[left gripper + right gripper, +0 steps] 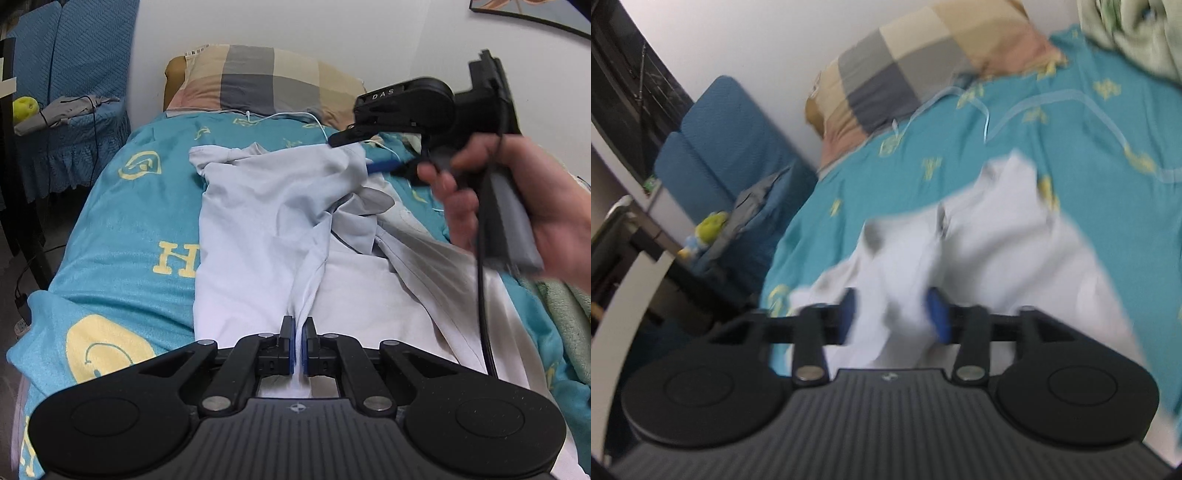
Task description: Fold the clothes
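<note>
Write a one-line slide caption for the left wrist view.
Left gripper pinches a pale garment on the turquoise bedspread while the hand-held right gripper lifts its far end.

Pale crumpled garment (258,229) on bed

left wrist: low over bed (110,229), facing pillow (266,79) | right wrist: close, tilted | shared: pillow, bed, white garment (266,221)

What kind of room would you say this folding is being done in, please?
Most likely a bedroom: the white garment lies on a bed with a teal printed cover, a checked pillow sits against the wall, and a blue-covered chair stands beside it.
</note>
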### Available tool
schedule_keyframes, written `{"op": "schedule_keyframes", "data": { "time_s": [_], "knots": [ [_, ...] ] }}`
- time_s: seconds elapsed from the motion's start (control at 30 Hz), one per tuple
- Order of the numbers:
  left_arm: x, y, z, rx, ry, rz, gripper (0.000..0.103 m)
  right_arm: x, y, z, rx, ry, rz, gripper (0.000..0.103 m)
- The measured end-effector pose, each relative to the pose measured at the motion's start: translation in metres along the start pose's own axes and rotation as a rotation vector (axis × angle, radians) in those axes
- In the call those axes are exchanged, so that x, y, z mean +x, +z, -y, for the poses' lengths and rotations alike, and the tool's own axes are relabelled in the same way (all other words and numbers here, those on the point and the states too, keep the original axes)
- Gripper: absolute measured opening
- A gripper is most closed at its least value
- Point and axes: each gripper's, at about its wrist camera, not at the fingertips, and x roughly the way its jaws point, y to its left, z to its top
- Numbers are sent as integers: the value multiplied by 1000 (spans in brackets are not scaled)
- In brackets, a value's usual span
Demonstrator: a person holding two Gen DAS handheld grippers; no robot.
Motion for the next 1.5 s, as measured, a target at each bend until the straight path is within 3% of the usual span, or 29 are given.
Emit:
{"op": "schedule_keyframes", "data": {
  "time_s": [0.07, 0.2, 0.23, 0.27, 0.5, 0.57, 0.63, 0.67, 0.73, 0.8, 0.83, 0.9, 0.93, 0.97, 1.1, 1.17, 1.37, 1.5],
  "knots": [
    [-1, -1, 0, -9, 6, 1, 4, 2, -13, -1, 8, 12, -30, 53],
    [-4, -1, -1, -26, 8, 15, 4, 11, -25, -7, -12, -65, -51, 49],
    [-5, 0, -2, -32, 6, 19, 4, 12, -25, -8, -17, -80, -50, 33],
    [-6, 1, -2, -39, 0, 25, 4, 12, -24, -10, -25, -94, -47, 10],
    [-19, 6, -3, -84, -76, 90, 4, -7, 13, -51, -279, -195, 151, 8],
    [-16, 5, -1, -81, -85, 80, 4, 0, 22, -51, -311, -241, 155, 7],
    [-8, 2, 1, -75, -89, 51, 4, 15, 23, -38, -310, -289, 103, 8],
    [-4, 0, 2, -70, -88, 37, 4, 23, 24, -30, -305, -305, 74, 9],
    [2, -2, 3, -60, -79, 16, 4, 26, 19, -9, -228, -253, 11, 10],
    [4, -3, 2, -69, -73, 6, 11, 17, 15, 6, -162, -218, -1, 11],
    [3, -3, 0, -80, -75, 5, 17, 9, 13, 10, -142, -216, 8, 17],
    [1, -3, -2, -94, -73, 6, 25, -13, 6, 7, -165, -219, 34, 38],
    [-1, -3, -2, -94, -67, 6, 32, -25, 3, 4, -179, -207, 43, 57],
    [-2, -3, -2, -88, -57, 3, 39, -38, -1, 0, -191, -181, 41, 68],
    [-16, -6, 5, -63, -25, -11, 50, -96, -26, -16, -201, -101, -14, 67],
    [-24, -7, 9, -51, -9, -18, 60, -128, -46, -25, -195, -74, -44, 67],
    [-56, -17, 14, -40, 32, -58, 63, -218, -128, -37, -221, -63, -120, 67],
    [-87, -26, 9, -40, 81, -109, 65, -257, -156, -38, -224, -79, -119, 67]
  ]
}}
